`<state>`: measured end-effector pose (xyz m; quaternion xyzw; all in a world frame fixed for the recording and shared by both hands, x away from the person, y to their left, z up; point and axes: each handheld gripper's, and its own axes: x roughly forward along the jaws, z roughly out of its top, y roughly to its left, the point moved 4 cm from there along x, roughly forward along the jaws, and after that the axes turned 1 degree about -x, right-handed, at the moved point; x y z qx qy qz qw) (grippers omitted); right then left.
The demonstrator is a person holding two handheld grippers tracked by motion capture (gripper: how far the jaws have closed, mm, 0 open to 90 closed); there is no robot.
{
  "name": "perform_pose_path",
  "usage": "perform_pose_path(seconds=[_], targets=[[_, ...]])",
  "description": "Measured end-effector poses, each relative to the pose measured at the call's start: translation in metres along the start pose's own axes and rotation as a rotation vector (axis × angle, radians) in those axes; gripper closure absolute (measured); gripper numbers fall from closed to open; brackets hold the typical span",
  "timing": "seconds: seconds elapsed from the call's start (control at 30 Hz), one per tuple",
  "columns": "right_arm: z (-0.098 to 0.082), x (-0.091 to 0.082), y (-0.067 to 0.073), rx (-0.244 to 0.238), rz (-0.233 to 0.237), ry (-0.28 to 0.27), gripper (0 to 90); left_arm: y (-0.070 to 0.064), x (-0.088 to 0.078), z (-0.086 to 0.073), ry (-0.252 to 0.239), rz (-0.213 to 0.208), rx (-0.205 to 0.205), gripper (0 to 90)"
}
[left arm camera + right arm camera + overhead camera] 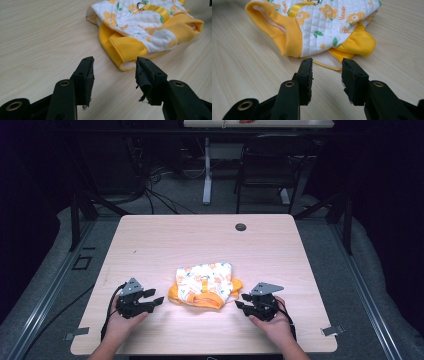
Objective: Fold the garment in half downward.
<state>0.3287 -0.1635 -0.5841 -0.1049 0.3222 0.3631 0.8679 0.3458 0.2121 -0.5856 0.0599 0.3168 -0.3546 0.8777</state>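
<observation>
- The small quilted white garment with an orange flower print and yellow ribbed trim (206, 285) lies in a loose heap on the near half of the light wood-grain bench (150, 245), roughly midway between the two hands.
- It looks like a pet vest: a yellow webbing strap with a metal D-ring (142, 5) runs across its top, and a yellow cuffed opening (287, 35) faces the right side.
- Its layers overlap unevenly, with yellow lining (125, 47) sticking out beneath the printed panel, so I judge that any folding or straightening is not yet done.
- The left hand-held gripper (150, 299) sits on the bench just left of the garment, jaws spread and empty; in the left gripper view its tips (113, 67) point at the nearest yellow hem without touching it.
- The right hand-held gripper (241, 301) sits just right of the garment, jaws likewise spread with nothing between them; in the right gripper view its tips (327, 67) stop just short of the thin yellow-edged hem.
- Judged from this, the work stands at its start: both tools are placed for a grasp, but no grasp is made, and picking up an edge and arranging the cloth all remain.
- Farther out, a round dark grommet (240, 227) sits near the far edge, and a dark chair (272, 165) stands beyond the bench.
</observation>
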Motion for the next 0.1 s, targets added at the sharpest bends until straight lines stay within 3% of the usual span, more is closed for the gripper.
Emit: perform_pose_path(seconds=[0.1], targets=[[-0.0001,0.0007,0.0019,-0.019,-0.003,0.001,59.6,-0.0004,0.0003,0.0001,-0.003,-0.001,-0.006,49.0]])
